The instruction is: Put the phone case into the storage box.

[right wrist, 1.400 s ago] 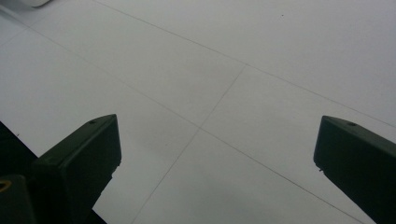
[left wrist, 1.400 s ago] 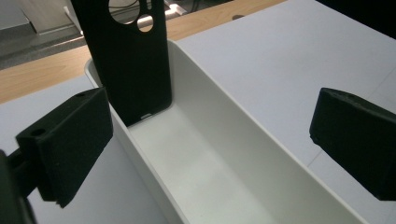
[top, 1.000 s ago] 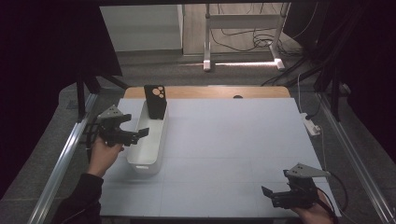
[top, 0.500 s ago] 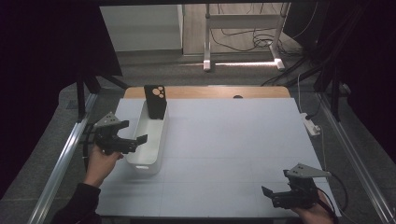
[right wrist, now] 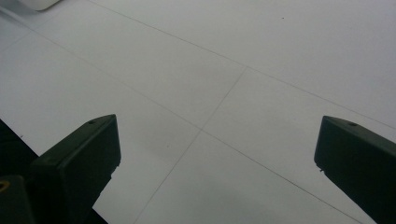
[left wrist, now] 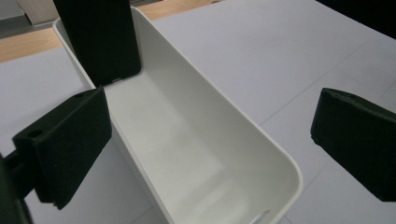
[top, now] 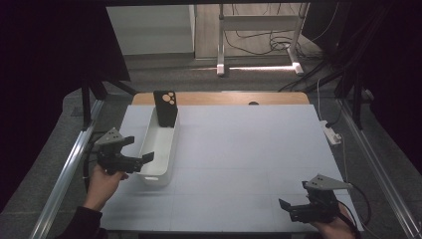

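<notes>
A long white bin (top: 160,149) lies on the left part of the white table (top: 239,149). A black phone-like slab (top: 165,108) with round holes stands upright against the bin's far end. My left gripper (top: 139,150) hovers at the bin's near left rim, open and holding nothing. In the left gripper view its jaws (left wrist: 210,140) spread wide across the bin (left wrist: 196,140), whose inside is bare, with the black slab (left wrist: 98,37) at the far end. My right gripper (top: 291,209) is open over the table near the front right edge, seen in its own view (right wrist: 215,158) above bare white surface.
A wooden strip (top: 224,98) borders the table's far edge. A white power strip (top: 332,133) lies off the right side. Metal frame rails (top: 69,164) run along both sides. A corner of the bin (right wrist: 39,3) peeks into the right gripper view.
My left gripper has drawn back toward the person along the bin's left side and stays open. The right gripper has hardly moved.
</notes>
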The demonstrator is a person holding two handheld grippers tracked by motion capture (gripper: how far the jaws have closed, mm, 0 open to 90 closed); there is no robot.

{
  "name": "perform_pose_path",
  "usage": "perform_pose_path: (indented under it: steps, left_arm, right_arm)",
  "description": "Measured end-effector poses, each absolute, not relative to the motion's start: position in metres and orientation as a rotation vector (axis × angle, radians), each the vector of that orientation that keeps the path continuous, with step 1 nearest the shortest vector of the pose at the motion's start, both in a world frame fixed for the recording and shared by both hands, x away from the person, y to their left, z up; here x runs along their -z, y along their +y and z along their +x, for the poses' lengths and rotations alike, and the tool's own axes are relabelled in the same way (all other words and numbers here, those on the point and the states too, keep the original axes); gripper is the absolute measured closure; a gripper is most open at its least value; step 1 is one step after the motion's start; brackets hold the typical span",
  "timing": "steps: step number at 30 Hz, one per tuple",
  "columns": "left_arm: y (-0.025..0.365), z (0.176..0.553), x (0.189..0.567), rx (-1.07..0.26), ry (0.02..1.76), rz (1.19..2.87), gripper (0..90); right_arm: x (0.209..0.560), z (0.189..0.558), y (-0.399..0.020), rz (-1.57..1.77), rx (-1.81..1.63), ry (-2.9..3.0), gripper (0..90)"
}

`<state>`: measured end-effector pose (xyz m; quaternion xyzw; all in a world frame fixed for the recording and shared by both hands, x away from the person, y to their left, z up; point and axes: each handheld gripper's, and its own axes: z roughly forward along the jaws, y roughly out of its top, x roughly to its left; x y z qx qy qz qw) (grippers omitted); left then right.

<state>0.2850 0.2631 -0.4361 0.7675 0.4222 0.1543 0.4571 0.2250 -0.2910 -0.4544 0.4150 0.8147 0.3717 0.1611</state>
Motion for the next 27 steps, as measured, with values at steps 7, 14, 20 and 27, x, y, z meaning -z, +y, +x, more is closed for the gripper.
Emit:
perform_pose_path:
  steps: [7,14,20,27]
  left_arm:
    - [0.264,0.273,0.437,-0.388,1.040,1.902,0.0]
    - [0.265,0.261,0.439,-0.390,1.036,1.905,0.0]
    - [0.268,0.250,0.440,-0.385,1.046,1.904,0.0]
    - [0.273,0.236,0.441,-0.395,1.051,1.906,0.0]
  right_arm:
    - [0.454,0.225,-0.291,1.190,-1.059,2.321,0.0]
    - [0.454,0.225,-0.291,1.198,-1.060,2.318,0.0]
    - [0.455,0.225,-0.291,1.192,-1.053,2.322,0.0]
    - [0.455,0.225,-0.291,1.192,-1.050,2.321,0.0]
